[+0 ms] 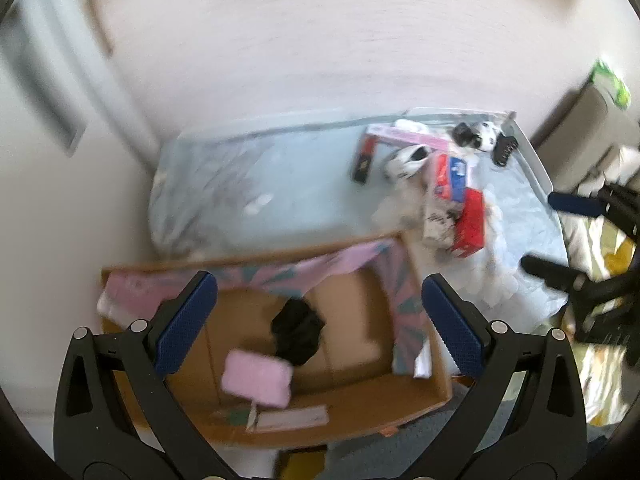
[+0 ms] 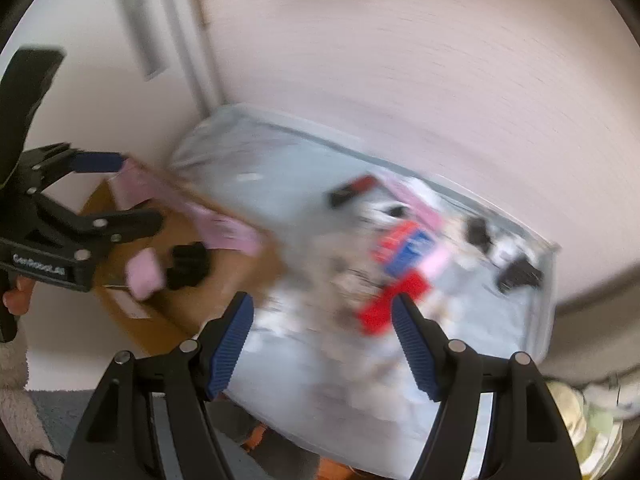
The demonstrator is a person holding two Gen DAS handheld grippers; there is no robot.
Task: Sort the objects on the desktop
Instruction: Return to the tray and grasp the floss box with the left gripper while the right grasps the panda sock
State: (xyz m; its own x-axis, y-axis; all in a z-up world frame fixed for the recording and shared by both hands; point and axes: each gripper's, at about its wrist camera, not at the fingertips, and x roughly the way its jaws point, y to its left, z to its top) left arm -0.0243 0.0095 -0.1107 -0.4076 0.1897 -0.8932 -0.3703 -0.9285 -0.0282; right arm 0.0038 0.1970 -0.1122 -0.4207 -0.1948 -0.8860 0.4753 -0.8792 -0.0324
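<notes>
My left gripper (image 1: 318,292) is open and empty above an open cardboard box (image 1: 420,402). In the box lie a pink pouch (image 1: 258,378) and a black bundle (image 1: 298,330). My right gripper (image 2: 322,312) is open and empty over the table, just short of a red box (image 2: 390,302). The red box (image 1: 470,222) sits in a pile with a red and blue packet (image 1: 452,176), a dark red stick (image 1: 364,160), a pink flat box (image 1: 408,134) and a black hair clip (image 1: 505,148). The right wrist view is blurred.
The table (image 1: 280,184) has a pale blue cover and stands against a white wall (image 1: 320,32). The cardboard box (image 2: 132,248) stands at its near left. The left gripper (image 2: 120,196) shows in the right wrist view, over the box. Cluttered bedding (image 1: 600,272) lies at right.
</notes>
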